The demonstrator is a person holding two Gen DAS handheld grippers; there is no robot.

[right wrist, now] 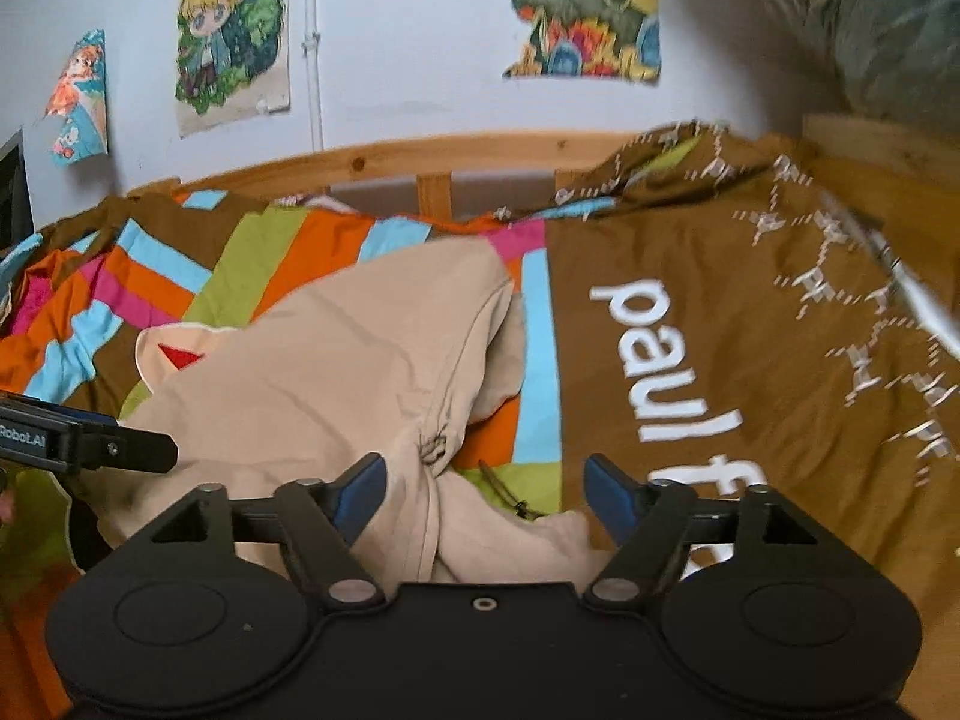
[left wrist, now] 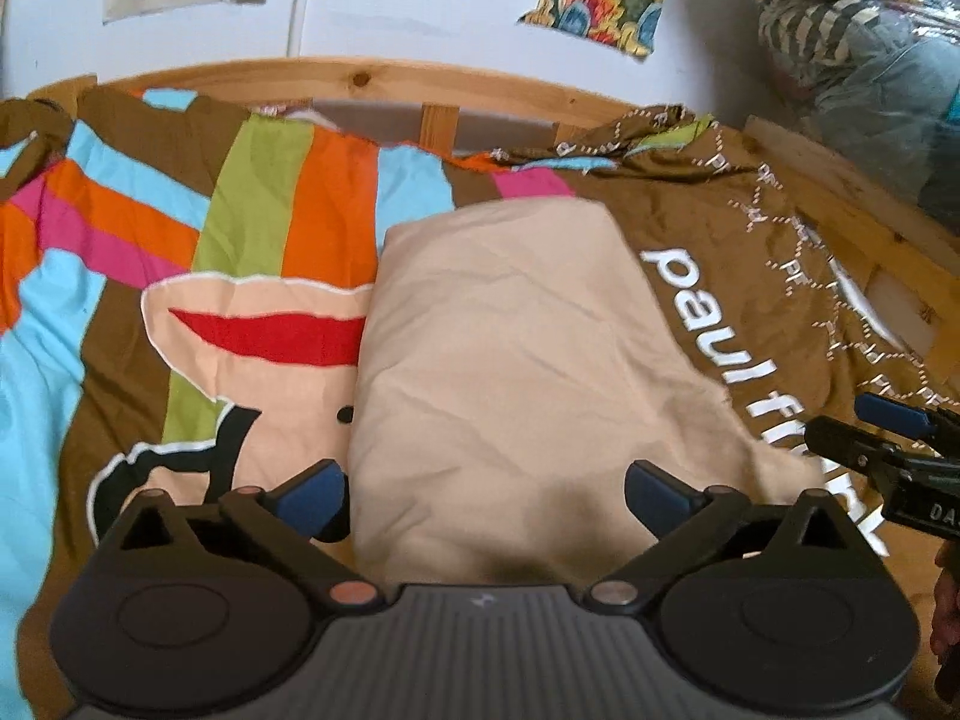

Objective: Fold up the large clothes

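The beige garment (left wrist: 528,360) lay partly folded on the bed's colourful cover (left wrist: 252,198), both the left tongs (left wrist: 486,495) and right tongs (right wrist: 483,489) stood wide open holding nothing, so a grip catching the cover too could probably spoil the fold.

The garment (left wrist: 516,360) hides the right half of the duvet's (left wrist: 708,228) cartoon face (left wrist: 264,336) in the left wrist view, and its near end runs out of sight under the left gripper (left wrist: 485,495). It also covers the middle letters of the white lettering (left wrist: 720,336). At the right edge, the right gripper (left wrist: 864,426) is cut off. The bundle (left wrist: 864,30) at upper right is blurred and cropped.
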